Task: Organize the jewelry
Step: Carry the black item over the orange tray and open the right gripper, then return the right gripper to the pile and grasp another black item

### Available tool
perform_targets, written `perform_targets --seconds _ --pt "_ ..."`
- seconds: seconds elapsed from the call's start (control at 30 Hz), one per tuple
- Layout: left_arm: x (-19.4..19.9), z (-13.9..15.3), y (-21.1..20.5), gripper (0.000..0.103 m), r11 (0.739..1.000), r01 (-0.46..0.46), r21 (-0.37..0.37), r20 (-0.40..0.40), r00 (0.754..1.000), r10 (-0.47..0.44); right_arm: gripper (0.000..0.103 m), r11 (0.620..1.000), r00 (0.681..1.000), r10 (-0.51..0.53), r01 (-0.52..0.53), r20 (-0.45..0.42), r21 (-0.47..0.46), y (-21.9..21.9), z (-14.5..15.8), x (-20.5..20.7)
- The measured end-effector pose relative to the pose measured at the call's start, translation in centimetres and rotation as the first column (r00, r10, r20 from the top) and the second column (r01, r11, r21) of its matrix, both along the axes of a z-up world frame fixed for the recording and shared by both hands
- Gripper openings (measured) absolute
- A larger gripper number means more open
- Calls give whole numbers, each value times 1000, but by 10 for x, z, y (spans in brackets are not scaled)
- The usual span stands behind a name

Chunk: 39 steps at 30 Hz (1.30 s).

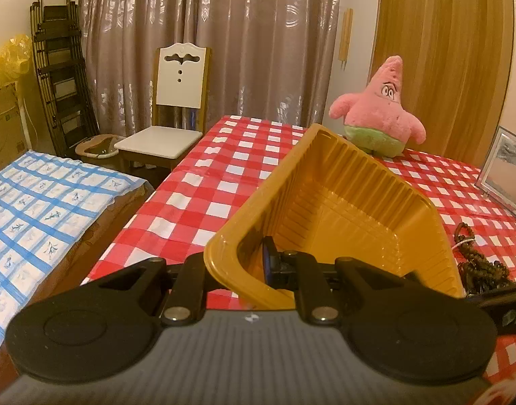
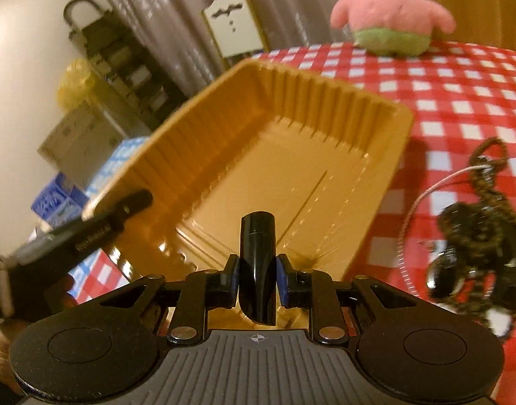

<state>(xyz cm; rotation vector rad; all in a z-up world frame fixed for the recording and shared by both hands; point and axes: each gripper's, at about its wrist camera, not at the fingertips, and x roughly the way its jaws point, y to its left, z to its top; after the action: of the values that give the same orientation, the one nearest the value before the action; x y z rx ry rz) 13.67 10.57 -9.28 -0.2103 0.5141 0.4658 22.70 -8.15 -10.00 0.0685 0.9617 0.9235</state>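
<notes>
Gold plastic tray (image 1: 342,202) tilted, its near wall pinched by the left gripper (image 1: 258,266), right gripper (image 2: 257,278) clamped on a black cylinder (image 2: 258,256) above it, beaded jewelry (image 2: 474,216) lay beside.

Both views are fisheye and look forward and downward from our two handheld grippers. The left wrist view sits very close behind the yellow tray (image 1: 342,199), which fills the lower centre, facing the curtain (image 1: 207,33) and chair (image 1: 177,101) beyond the checked table (image 1: 224,175). The right wrist view, tilted and partly blurred, looks into the same tray (image 2: 275,155) from close above its near edge. We see tray, table, chair (image 2: 234,30), pink plush (image 1: 383,108) (image 2: 389,17) and dark beads (image 1: 477,263) (image 2: 474,222) in both.
</notes>
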Motion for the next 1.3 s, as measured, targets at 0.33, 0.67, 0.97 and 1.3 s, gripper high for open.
perform_targets --seconds 0.33,0.67,0.97,1.3 --pt "-2 2 -1 13 1000 13 9 -3 1000 -13 30 1000 999 25 -26 21 15 -5 -4 -2" --pt "-2 1 0 13 1000 15 10 -4 1000 -15 39 975 969 -217 222 122 -29 -91 16 -2" --pt "-2 1 0 13 1000 17 11 -3 1000 -17 39 906 913 -392 404 111 -125 -144 -2 41" --pt "0 3 -1 12 1000 20 17 -2 1000 -20 39 899 912 -402 410 79 -157 -138 -22 55"
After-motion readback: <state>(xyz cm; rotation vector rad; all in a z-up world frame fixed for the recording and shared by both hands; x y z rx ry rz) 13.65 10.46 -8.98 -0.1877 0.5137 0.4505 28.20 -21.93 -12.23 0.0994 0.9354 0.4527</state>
